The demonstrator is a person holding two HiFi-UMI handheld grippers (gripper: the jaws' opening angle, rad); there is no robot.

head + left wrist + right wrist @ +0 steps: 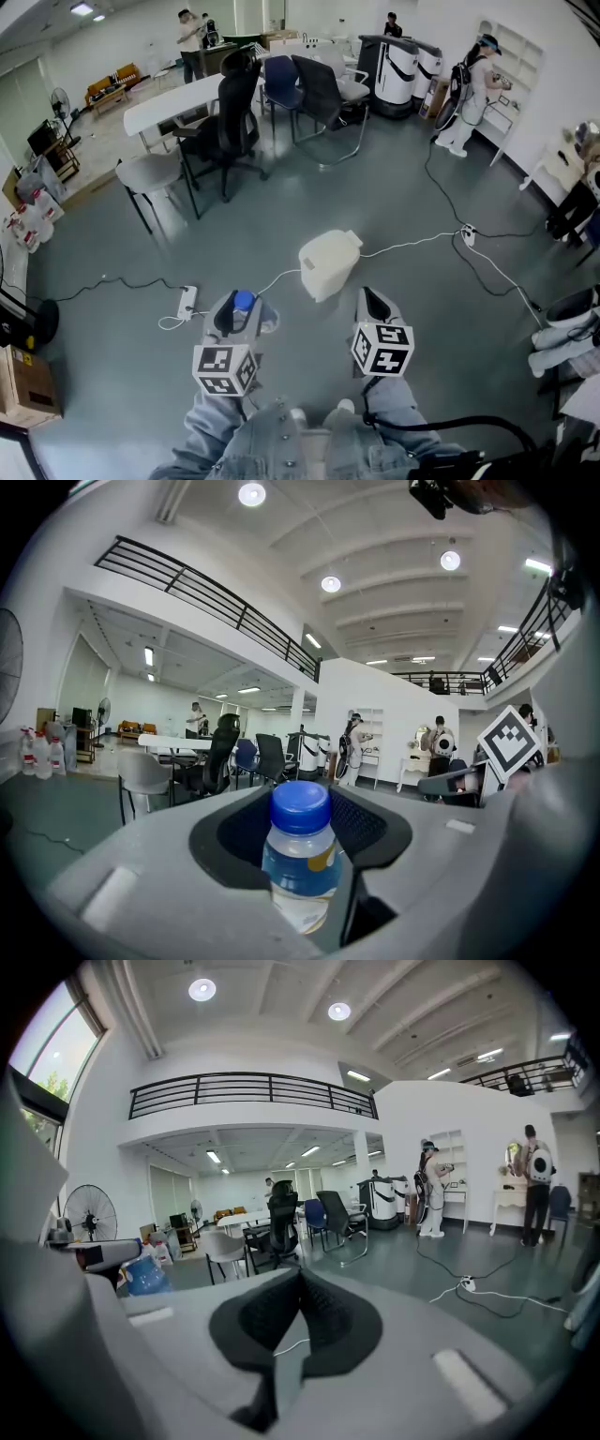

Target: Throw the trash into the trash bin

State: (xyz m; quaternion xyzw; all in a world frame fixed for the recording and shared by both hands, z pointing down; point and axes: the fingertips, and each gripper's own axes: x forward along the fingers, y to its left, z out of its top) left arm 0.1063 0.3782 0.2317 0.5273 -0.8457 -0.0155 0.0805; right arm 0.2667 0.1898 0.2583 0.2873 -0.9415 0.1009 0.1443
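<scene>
A clear plastic bottle [300,869] with a blue cap [244,300] and a blue label stands upright between the jaws of my left gripper [300,808], which is shut on it. In the head view the left gripper [241,312] is held over the grey floor, just left of and nearer than the white trash bin [328,264]. My right gripper [370,298] sits to the bin's near right, its jaws shut with nothing in them. In the right gripper view, that gripper [298,1283] shows its black pads meeting at the tips. The bottle [145,1276] shows at the left there. The bin is hidden in both gripper views.
A white power strip [187,302] and loose cables [487,267] lie on the floor around the bin. Office chairs [225,131] and a white table [173,98] stand beyond it. People stand at the back wall [469,89]. A cardboard box [23,384] sits at the far left.
</scene>
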